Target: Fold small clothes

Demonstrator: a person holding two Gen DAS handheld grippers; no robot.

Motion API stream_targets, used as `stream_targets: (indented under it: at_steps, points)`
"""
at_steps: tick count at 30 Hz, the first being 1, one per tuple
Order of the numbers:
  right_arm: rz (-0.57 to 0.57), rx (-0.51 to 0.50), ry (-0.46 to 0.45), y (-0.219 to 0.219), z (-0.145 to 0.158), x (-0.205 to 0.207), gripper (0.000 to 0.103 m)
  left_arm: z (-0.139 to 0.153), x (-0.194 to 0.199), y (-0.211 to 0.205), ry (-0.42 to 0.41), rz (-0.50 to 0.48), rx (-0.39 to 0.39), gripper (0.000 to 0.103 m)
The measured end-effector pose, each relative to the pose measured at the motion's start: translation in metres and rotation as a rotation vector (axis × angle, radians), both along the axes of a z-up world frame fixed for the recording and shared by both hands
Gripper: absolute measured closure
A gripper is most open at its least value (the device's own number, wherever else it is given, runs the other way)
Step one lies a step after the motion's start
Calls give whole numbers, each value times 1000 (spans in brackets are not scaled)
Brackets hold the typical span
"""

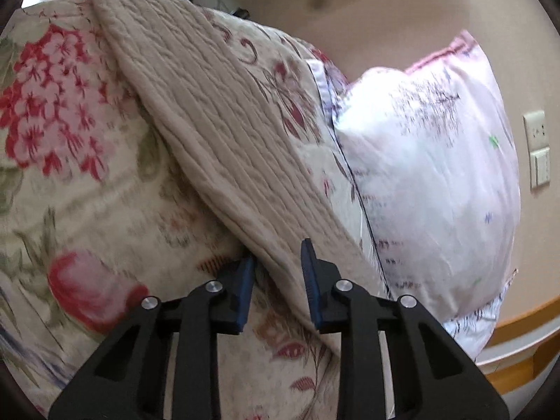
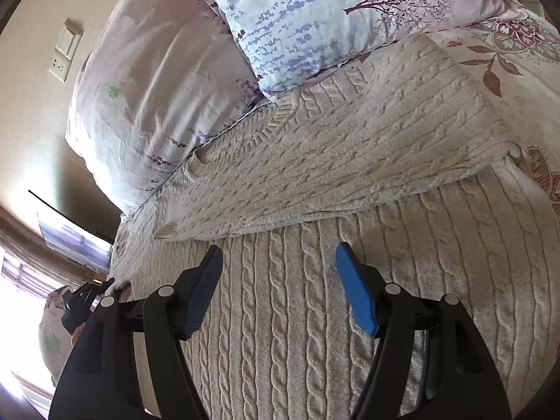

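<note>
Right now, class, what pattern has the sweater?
Beige cable-knit sweater, clearest in right wrist view.

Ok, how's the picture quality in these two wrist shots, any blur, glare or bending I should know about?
Left wrist view: motion-smeared floral bedspread, sharp gripper, wall outlet bowed by the fisheye. Right wrist view: crisp cable-knit sweater; window glare blows out the lower left corner; pillows curve toward the rim.
</note>
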State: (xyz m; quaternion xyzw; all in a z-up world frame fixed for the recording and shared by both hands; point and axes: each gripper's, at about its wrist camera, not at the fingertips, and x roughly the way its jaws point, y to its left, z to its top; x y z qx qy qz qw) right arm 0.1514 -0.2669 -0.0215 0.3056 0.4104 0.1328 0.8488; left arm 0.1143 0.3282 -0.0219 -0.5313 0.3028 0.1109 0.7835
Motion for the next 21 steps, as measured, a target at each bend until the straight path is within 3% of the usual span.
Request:
stream_targets:
  at_steps: [4, 11, 16, 21]
  points:
    - [3, 6, -3, -1, 0, -1, 34, 0, 5, 2, 8, -1, 0, 93]
    - [-2, 7, -20, -8, 2, -7, 33, 40, 15, -17, -112, -41, 47, 96]
    - [-7, 11, -33, -13, 4, -11, 33, 85, 40, -76, -264, -210, 81, 96]
    - [-14, 11, -36, -18, 4, -17, 33, 92, 68, -163, -356, -434, 52, 96]
